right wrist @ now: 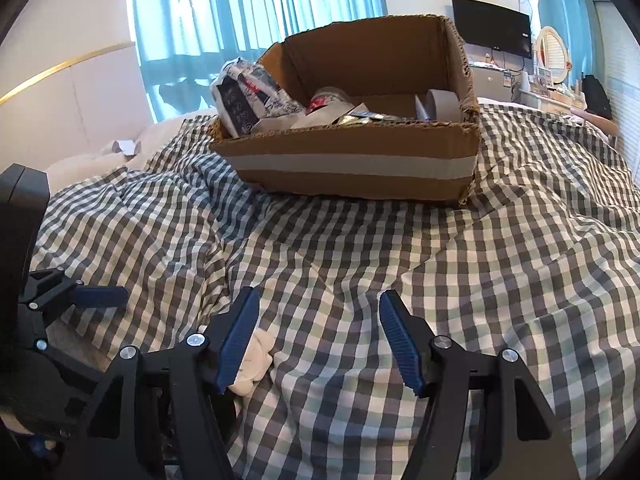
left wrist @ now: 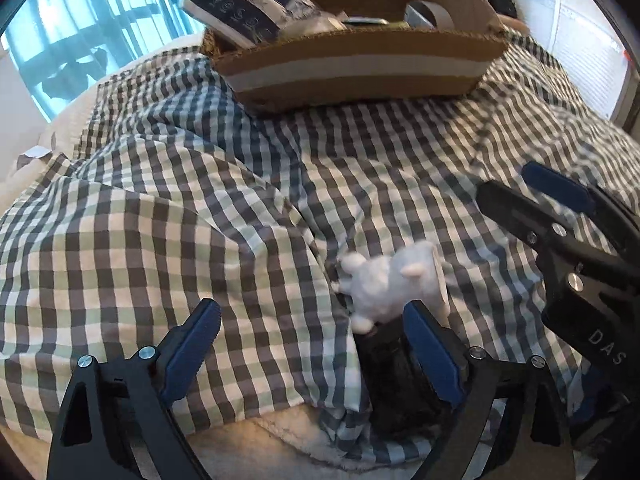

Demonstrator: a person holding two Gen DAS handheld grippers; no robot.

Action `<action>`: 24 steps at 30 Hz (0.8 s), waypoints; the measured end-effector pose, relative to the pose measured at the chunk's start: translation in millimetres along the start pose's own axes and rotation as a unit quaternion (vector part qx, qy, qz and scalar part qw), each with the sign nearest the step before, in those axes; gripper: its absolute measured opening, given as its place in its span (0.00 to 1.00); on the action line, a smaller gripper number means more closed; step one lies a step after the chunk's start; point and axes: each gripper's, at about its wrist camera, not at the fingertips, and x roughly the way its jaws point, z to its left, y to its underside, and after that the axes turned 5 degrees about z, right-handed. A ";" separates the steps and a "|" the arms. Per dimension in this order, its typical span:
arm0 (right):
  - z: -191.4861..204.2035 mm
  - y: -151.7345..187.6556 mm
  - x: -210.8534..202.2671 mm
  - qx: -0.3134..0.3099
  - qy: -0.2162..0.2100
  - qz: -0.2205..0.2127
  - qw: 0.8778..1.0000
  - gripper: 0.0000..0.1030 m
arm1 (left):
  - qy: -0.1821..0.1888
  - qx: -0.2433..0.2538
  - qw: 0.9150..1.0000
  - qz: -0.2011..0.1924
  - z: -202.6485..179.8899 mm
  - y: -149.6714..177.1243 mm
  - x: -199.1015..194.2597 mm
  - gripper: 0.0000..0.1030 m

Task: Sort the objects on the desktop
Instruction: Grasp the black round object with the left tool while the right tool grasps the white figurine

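Fluffy white sheep figurine (left wrist: 394, 286) on rumpled checked cloth (left wrist: 160, 220), left tongs (left wrist: 312, 344) and right tongs (right wrist: 320, 340) agape, empty.

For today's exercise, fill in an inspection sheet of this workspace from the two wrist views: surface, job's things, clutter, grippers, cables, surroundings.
Surface: rumpled checked cloth.
Job's things: white animal figurine lies atop a black object; cardboard box behind holds a patterned packet and tape roll.
Clutter: small white item at the cloth's far left.
Grippers: left gripper open, figurine beside its right finger; right gripper open, empty.
Cables: nothing seen.
Surroundings: blue curtains, monitor, round mirror.
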 end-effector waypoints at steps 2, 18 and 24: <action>3.8 3.3 3.5 -0.007 -0.010 0.014 1.000 0.60 | 0.000 0.012 1.000 0.008 -5.1 0.9 -0.6 0.92; 24.8 9.7 30.4 -0.043 -0.083 0.081 0.992 0.60 | 0.043 0.033 0.990 0.131 -19.8 3.0 35.9 0.39; 22.5 4.1 70.1 -0.010 -0.119 0.132 0.984 0.52 | 0.060 -0.010 0.991 0.118 4.4 -3.6 31.4 0.10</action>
